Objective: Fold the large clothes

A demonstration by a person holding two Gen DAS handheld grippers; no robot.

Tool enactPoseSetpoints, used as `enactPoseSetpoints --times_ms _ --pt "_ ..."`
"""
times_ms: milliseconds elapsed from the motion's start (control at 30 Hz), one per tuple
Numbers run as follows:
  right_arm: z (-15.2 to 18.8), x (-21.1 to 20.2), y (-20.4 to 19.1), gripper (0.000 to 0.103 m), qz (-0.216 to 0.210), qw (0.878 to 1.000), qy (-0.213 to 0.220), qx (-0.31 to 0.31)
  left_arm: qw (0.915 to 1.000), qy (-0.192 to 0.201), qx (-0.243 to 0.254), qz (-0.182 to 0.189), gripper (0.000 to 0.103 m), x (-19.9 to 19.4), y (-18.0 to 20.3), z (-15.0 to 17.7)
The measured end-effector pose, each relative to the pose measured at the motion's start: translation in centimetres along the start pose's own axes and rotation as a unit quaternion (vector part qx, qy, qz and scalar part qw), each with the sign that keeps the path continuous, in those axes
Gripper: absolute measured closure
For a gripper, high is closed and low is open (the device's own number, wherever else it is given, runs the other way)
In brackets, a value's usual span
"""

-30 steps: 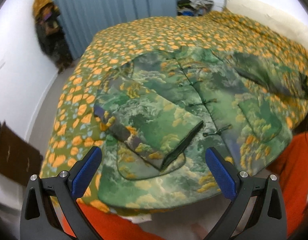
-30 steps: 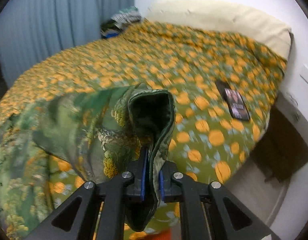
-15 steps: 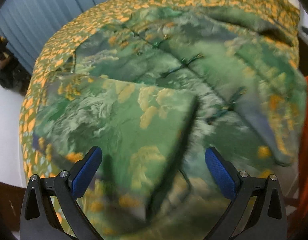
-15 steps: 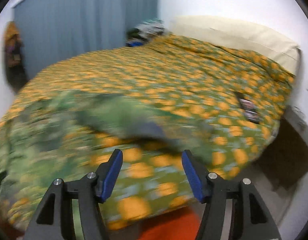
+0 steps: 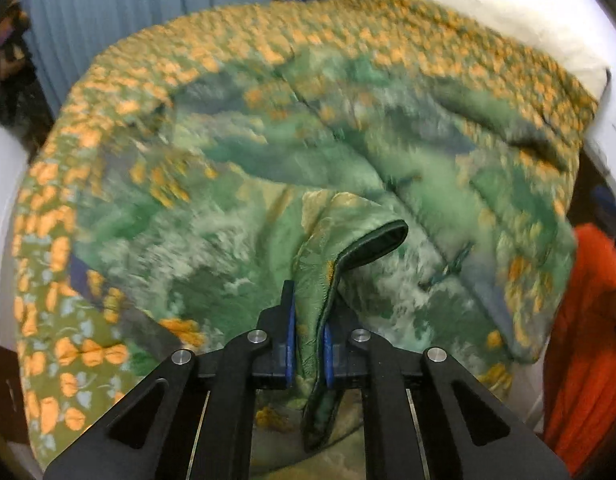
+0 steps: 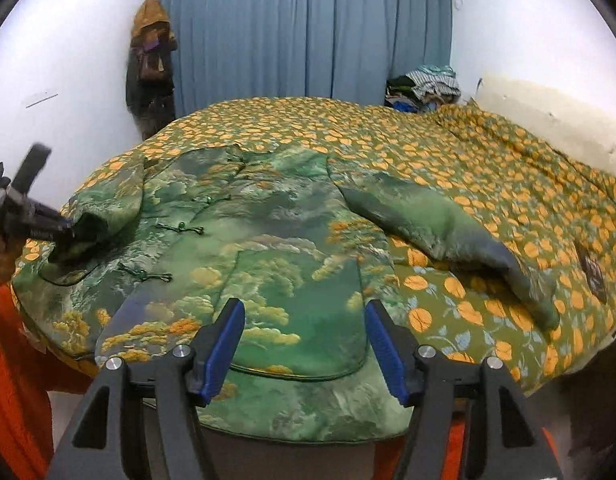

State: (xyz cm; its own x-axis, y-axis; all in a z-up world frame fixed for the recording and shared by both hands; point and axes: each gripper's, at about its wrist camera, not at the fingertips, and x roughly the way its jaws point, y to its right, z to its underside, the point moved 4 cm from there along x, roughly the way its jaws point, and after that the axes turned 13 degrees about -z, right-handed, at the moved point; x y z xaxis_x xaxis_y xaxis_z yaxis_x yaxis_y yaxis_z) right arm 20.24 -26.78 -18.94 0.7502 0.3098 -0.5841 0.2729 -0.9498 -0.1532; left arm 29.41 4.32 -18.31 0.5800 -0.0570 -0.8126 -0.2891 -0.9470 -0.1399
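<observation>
A large green landscape-print jacket (image 6: 275,248) with knot buttons lies front-up on the bed. My left gripper (image 5: 308,348) is shut on the cuff of its left sleeve (image 5: 348,252) and holds it lifted over the jacket body; it also shows at the left of the right wrist view (image 6: 63,232). My right gripper (image 6: 303,344) is open and empty above the jacket's hem. The other sleeve (image 6: 448,232) lies stretched out to the right on the bedspread.
The bed has an orange-flowered green bedspread (image 6: 488,168). A dark phone-like object (image 6: 592,272) lies near its right edge. A clothes pile (image 6: 424,88) sits at the far corner, a blue curtain (image 6: 308,32) behind. Orange fabric (image 5: 584,340) hangs at the near edge.
My left gripper has closed on the left sleeve cuff and lifted it. My right gripper let go of the right sleeve, opened, and swung left over the hem.
</observation>
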Motion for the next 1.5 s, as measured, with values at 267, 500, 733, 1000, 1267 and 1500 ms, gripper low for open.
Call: enactPoseSetpoints --times_ms 267,500,733,1000,1267,1500 --pt "0.3 -0.2 0.3 0.04 0.002 1.0 0.002 -0.001 0.9812 0.075 -0.163 -0.071 0.094 -6.5 -12.1 -2.8" --pt "0.3 0.5 0.5 0.04 -0.001 1.0 -0.006 0.008 0.9207 0.051 -0.361 -0.139 0.095 -5.8 -26.1 3.1" --pt "0.4 0.9 0.0 0.04 -0.007 1.0 -0.016 0.003 0.861 -0.014 -0.462 -0.212 0.079 -2.8 -32.3 10.4" --pt "0.9 1.9 3.9 0.033 0.001 0.997 -0.056 0.057 0.8775 -0.032 -0.449 -0.165 0.033 -4.0 -28.3 13.4" --pt "2.4 4.9 10.7 0.031 -0.002 0.976 -0.153 0.153 0.9506 -0.135 -0.279 0.015 0.014 3.8 -13.1 10.1" --pt "4.6 7.9 12.0 0.031 -0.032 0.961 -0.21 0.178 0.9558 -0.179 -0.225 0.059 0.022 7.6 -7.5 9.6"
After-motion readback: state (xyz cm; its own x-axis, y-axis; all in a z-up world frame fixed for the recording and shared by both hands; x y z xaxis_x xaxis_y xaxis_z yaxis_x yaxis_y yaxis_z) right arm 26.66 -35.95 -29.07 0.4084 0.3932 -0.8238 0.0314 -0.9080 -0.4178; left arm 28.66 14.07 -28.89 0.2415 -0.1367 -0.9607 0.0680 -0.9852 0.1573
